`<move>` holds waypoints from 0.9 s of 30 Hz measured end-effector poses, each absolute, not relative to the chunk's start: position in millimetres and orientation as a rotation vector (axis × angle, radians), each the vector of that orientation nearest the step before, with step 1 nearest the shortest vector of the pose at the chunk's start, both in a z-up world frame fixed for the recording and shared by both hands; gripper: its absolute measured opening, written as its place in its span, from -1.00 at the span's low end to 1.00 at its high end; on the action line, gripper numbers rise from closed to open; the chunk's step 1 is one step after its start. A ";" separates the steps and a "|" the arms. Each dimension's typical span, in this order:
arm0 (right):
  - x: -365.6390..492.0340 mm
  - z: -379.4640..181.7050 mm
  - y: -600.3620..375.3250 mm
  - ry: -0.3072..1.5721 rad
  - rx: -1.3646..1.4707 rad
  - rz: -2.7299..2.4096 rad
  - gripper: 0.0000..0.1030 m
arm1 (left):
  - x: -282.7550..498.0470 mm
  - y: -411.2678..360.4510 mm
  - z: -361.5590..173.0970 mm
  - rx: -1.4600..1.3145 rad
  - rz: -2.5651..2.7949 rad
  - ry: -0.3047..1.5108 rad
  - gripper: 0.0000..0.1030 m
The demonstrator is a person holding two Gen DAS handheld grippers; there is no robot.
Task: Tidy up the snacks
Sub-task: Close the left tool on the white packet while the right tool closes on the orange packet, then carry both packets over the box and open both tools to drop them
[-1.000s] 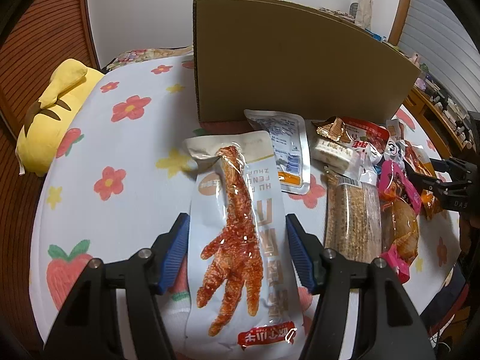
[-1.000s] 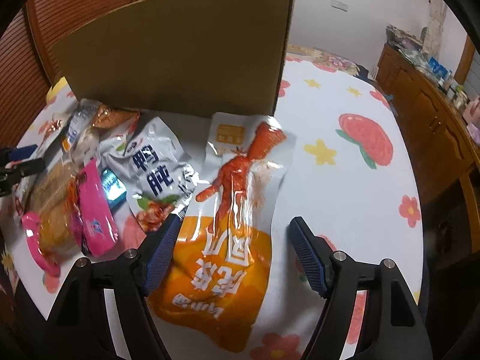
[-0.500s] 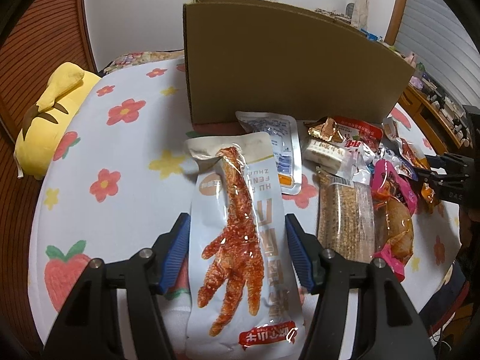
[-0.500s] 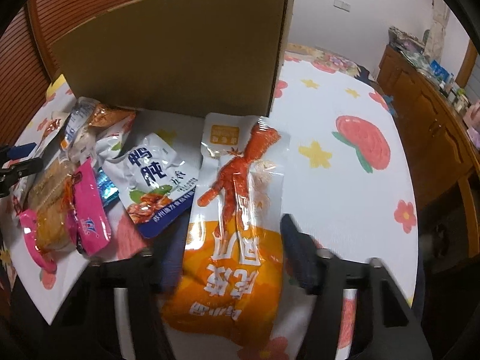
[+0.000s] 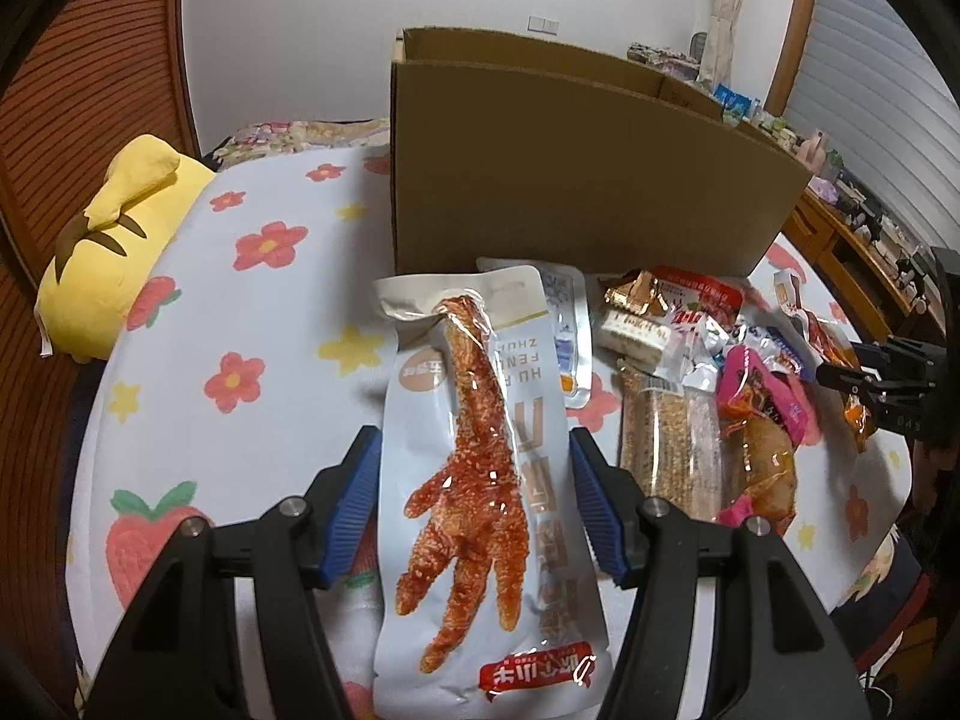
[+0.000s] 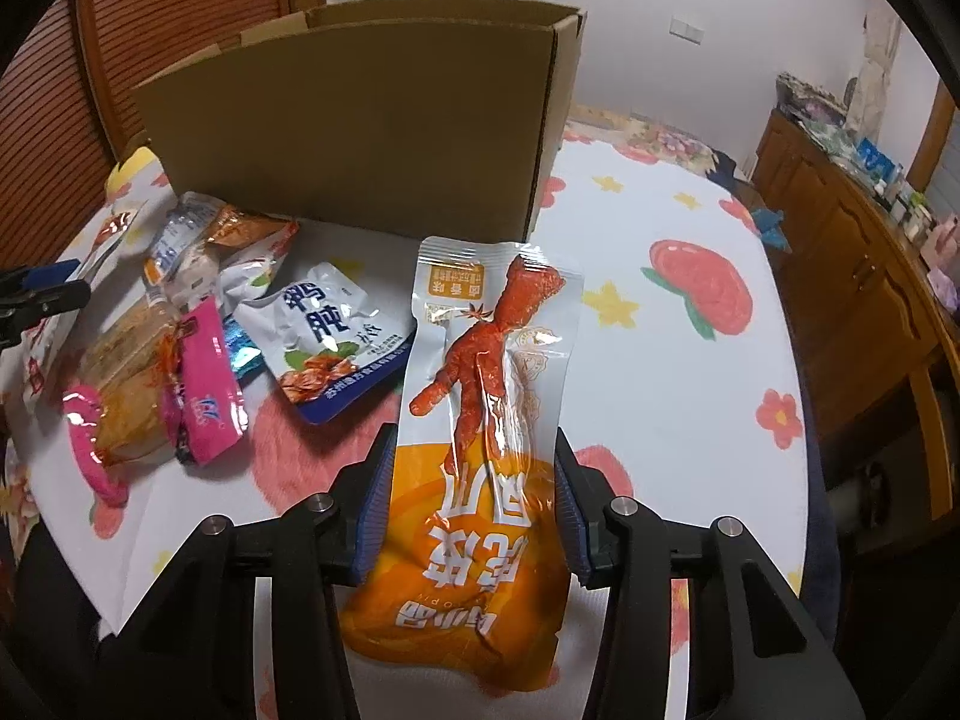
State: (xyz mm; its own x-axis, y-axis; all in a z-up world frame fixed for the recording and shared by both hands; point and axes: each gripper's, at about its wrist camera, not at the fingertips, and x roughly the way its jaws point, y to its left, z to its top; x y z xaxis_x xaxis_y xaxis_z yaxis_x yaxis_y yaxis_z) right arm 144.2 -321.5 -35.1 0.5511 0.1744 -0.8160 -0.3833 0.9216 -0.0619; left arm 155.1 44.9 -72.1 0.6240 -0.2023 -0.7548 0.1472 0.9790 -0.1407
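Two chicken-foot packs sit in our grippers, one in each. Our left gripper (image 5: 474, 504) is clamped on the pale blue-grey pack (image 5: 480, 480), its blue pads pressed against both long edges; through the clear window we see one red-brown spiced foot, toes toward the camera, with a red label at the near end. The pack hangs above the tabletop (image 5: 240, 312), which wears a white cloth printed with flowers and strawberries. Our right gripper (image 6: 471, 501) is closed on the orange-and-white pack (image 6: 486, 450), which also shows one orange-red foot behind clear film; its lower half is solid orange with large white characters, and it is lifted off the cloth.

One open cardboard box (image 5: 576, 180) stands upright behind both packs. Between the two grippers lies one loose heap of snacks (image 5: 708, 372), overlapping so that we cannot count them all; among them we make out one white duck-gizzard pouch (image 6: 327, 339), one pink-wrapped piece (image 6: 207, 396) and one long clear pack of brown sesame-coated bars (image 5: 666, 432). One yellow plush toy (image 5: 114, 252) rests at the far left edge.
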 end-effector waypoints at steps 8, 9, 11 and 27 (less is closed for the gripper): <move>127.3 -14.5 -318.0 0.873 -0.242 0.363 -0.08 | 147.5 41.0 -45.2 -0.073 -0.220 0.817 0.19; 126.0 -11.8 -319.3 0.867 -0.240 0.366 -0.08 | 146.8 40.6 -42.4 -0.073 -0.222 0.812 0.19; 121.6 -3.5 -317.8 0.848 -0.238 0.375 -0.08 | 145.8 38.0 -33.3 -0.068 -0.229 0.794 0.19; 135.5 68.8 -285.2 0.698 -0.244 0.456 -0.07 | 172.8 17.0 33.9 -0.026 -0.270 0.696 0.19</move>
State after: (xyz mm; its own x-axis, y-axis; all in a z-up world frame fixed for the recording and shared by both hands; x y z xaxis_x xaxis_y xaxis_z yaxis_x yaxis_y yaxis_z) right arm 135.5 -285.2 68.8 0.6738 0.3205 -0.6657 -0.4803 0.8747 -0.0650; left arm 172.8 17.0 33.9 0.7344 -0.2539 -0.6294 0.2367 0.9650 -0.1130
